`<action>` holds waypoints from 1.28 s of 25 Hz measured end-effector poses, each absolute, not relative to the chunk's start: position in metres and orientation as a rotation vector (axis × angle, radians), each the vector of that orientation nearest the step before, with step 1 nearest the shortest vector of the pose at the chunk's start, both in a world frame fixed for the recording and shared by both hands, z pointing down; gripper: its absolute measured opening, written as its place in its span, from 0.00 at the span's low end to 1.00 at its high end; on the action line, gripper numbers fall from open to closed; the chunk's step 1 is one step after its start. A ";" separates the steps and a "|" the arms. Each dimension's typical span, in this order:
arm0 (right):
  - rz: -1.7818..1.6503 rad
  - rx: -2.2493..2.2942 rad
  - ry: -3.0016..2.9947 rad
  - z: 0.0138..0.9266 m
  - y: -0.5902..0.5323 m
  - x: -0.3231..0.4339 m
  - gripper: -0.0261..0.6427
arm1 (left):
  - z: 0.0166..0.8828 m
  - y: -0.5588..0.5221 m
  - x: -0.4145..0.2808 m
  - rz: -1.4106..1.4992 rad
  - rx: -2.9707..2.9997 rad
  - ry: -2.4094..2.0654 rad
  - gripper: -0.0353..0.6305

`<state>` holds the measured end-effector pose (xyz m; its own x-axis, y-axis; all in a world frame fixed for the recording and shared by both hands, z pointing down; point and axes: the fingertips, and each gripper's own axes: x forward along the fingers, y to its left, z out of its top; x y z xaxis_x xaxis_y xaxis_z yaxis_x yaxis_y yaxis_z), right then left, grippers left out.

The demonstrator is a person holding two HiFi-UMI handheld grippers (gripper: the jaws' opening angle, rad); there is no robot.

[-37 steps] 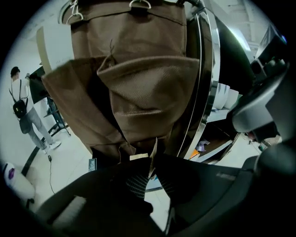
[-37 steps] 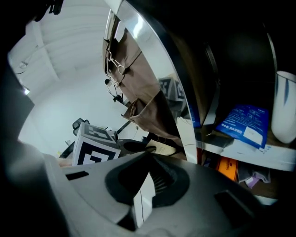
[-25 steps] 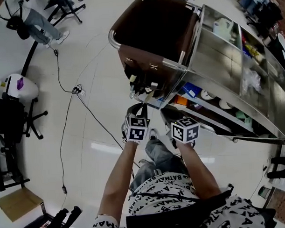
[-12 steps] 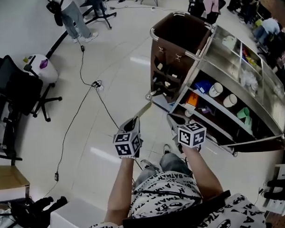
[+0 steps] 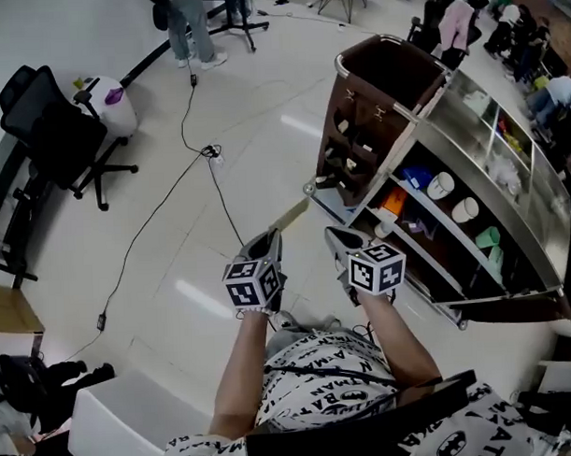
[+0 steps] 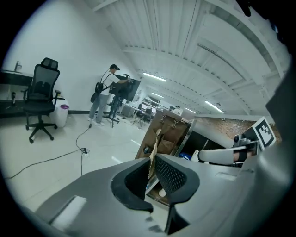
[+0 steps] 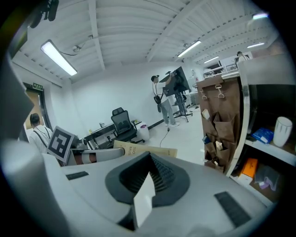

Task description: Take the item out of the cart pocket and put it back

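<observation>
The left gripper [image 5: 270, 240] is clamped on a thin brown packet [image 5: 292, 213], whose free end points toward the cart [image 5: 403, 67] corner without touching it. The right gripper [image 5: 340, 239] is level beside it, jaws drawn together, with an unidentifiable white wedge [image 7: 144, 200] low in the gap. The pockets [image 5: 343, 146] stand well apart. Open floor [image 5: 175, 273] lies left, crossed by a cable [image 5: 155, 227].

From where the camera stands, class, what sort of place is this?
Probably a large workshop or lab hall: an office chair, a cable trailing across the glossy floor, and a steel service cart with stocked shelves.
</observation>
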<state>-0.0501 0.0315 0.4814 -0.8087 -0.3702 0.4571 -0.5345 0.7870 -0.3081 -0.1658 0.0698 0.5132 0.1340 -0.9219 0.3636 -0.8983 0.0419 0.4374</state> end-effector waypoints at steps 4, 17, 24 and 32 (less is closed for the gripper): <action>0.616 0.747 -2.611 0.473 0.024 -0.026 0.04 | 0.505 0.066 -0.147 -0.036 1.869 -1.731 0.11; 0.662 0.846 -2.622 0.470 0.003 0.016 0.04 | 0.504 0.039 -0.098 0.016 1.931 -1.638 0.11; 0.669 0.856 -2.620 0.471 -0.004 0.016 0.04 | 0.508 0.032 -0.102 0.034 1.918 -1.636 0.11; 0.683 0.861 -2.608 0.477 -0.009 0.011 0.04 | 0.514 0.028 -0.110 0.034 1.906 -1.630 0.11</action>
